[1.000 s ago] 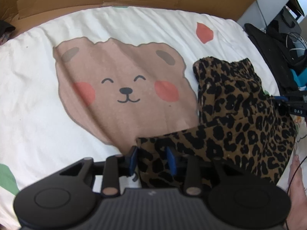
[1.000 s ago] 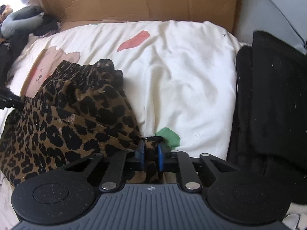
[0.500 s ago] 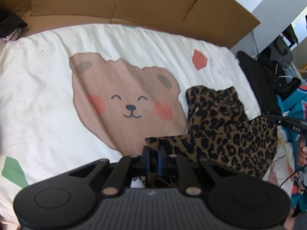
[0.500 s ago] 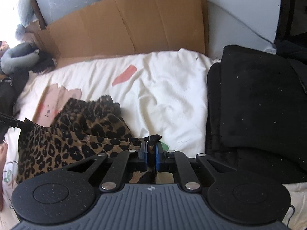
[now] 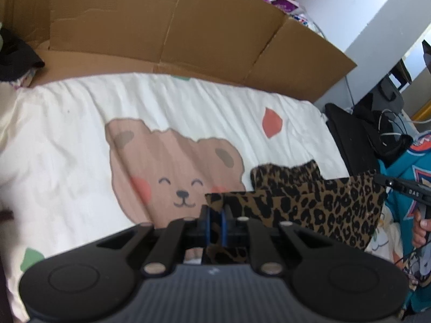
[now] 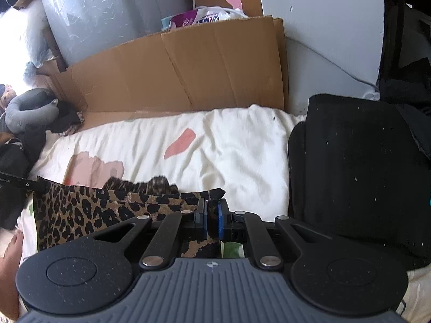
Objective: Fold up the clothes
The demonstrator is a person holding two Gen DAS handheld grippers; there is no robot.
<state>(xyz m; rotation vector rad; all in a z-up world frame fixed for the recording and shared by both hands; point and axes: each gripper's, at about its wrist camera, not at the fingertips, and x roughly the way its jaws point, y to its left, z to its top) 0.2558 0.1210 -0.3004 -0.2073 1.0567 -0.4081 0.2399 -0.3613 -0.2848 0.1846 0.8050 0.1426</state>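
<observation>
Between the closed blue pads of the left gripper (image 5: 214,226) and of the right gripper (image 6: 212,222), a leopard-print garment (image 5: 317,207) is pinched at two corners of one edge and hangs stretched between them, its far end bunched on the bear-print duvet (image 5: 80,140) toward that cover's right edge. Judged soft, light and limp, it should sag wherever unsupported, so corners and hems are the sound holds. Beyond stand a black cushion (image 6: 358,167) and cardboard (image 5: 167,27).
</observation>
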